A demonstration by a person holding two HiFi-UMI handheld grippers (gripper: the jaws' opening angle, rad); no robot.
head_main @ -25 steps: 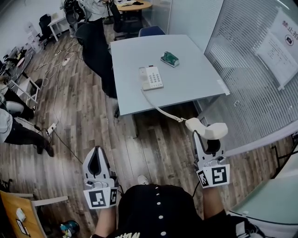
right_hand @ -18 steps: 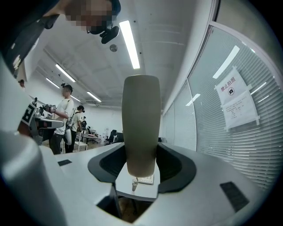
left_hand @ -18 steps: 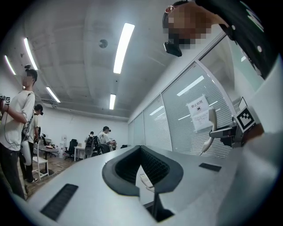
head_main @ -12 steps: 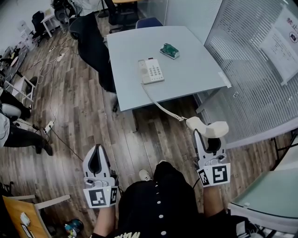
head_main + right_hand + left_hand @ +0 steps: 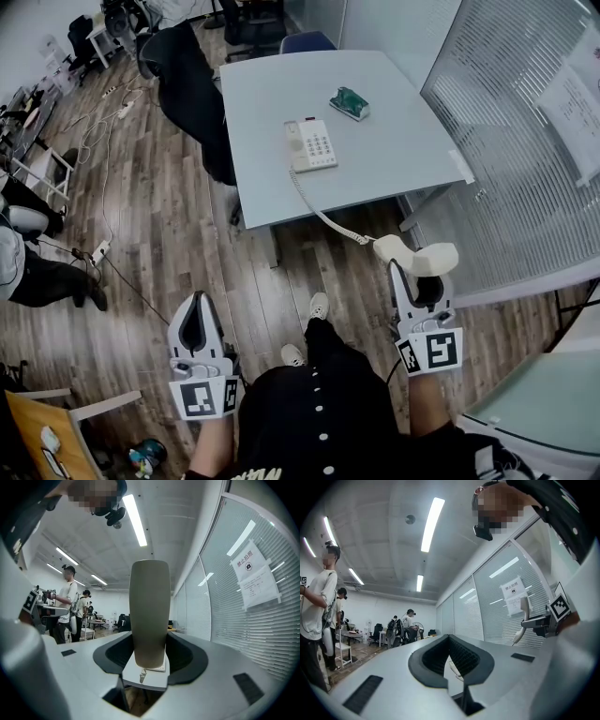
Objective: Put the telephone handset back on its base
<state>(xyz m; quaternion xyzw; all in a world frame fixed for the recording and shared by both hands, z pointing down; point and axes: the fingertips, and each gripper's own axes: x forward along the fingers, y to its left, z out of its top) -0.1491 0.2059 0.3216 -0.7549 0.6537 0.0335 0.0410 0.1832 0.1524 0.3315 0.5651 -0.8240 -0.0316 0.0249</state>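
The cream telephone handset (image 5: 417,255) lies crosswise in my right gripper (image 5: 419,274), which is shut on it, well short of the table over the wooden floor. In the right gripper view the handset (image 5: 149,613) stands upright between the jaws of that gripper (image 5: 149,654). A coiled cord (image 5: 323,217) runs from it up to the white telephone base (image 5: 311,145) on the grey table (image 5: 375,178). My left gripper (image 5: 195,309) hangs low at the left, shut on nothing; its jaws meet in the left gripper view (image 5: 449,638).
A green object (image 5: 345,103) lies on the table beyond the base. A dark chair (image 5: 192,89) stands at the table's left side. A glass wall with blinds (image 5: 525,141) runs along the right. Cables (image 5: 103,187) trail over the floor at left, near people's legs (image 5: 37,272).
The person has stepped forward: a leg and shoe now show below. The table has shifted slightly in view. Both grippers keep their places, the right still holding the handset.
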